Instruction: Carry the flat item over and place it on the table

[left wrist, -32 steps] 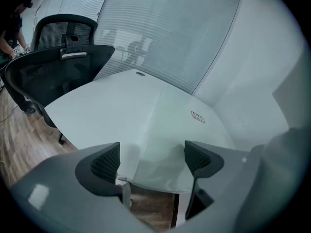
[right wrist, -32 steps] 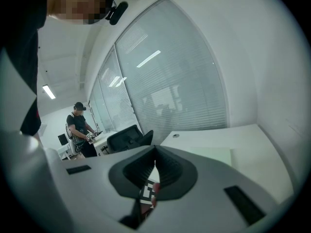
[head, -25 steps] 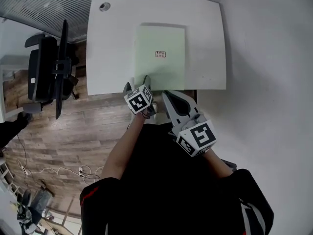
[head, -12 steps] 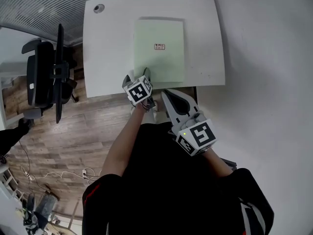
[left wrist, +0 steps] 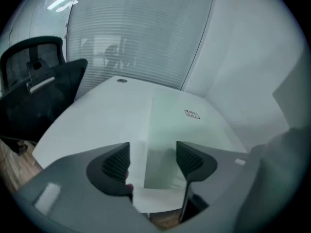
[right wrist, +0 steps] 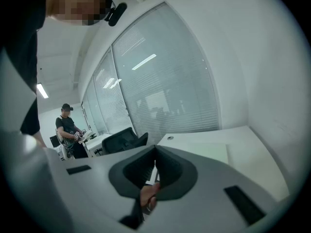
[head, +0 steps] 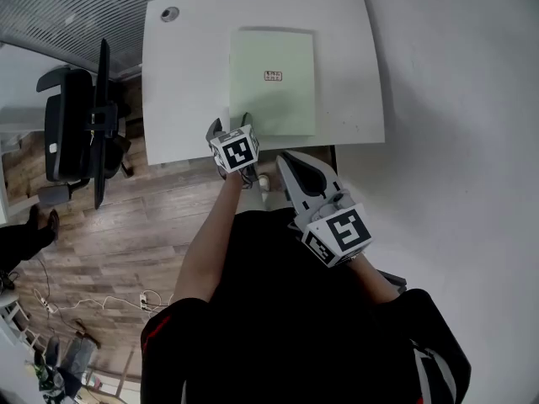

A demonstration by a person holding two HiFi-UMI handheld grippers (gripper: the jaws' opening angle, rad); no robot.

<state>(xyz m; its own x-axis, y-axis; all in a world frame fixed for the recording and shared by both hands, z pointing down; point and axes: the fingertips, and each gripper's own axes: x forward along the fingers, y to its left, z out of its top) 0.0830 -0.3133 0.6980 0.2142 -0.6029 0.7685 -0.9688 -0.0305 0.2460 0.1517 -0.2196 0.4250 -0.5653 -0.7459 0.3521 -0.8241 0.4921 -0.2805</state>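
While its jaws are closing, the left claw (head: pixel 231 125) sits at the near edge of the white table (head: pixel 181 74), the pads apart and pressing on nothing; the pale green flat item (head: pixel 272 82) lies flat on the table, and its near left corner shows in the gap between those jaws in the left gripper view; a small label (head: pixel 273 76) marks the item near its middle; the right claw (head: pixel 286 158) is held just short of the table's near edge, its jaws together with nothing between them; a black office chair (head: pixel 72 124) stands on the wooden floor (head: pixel 109 234) left of the table
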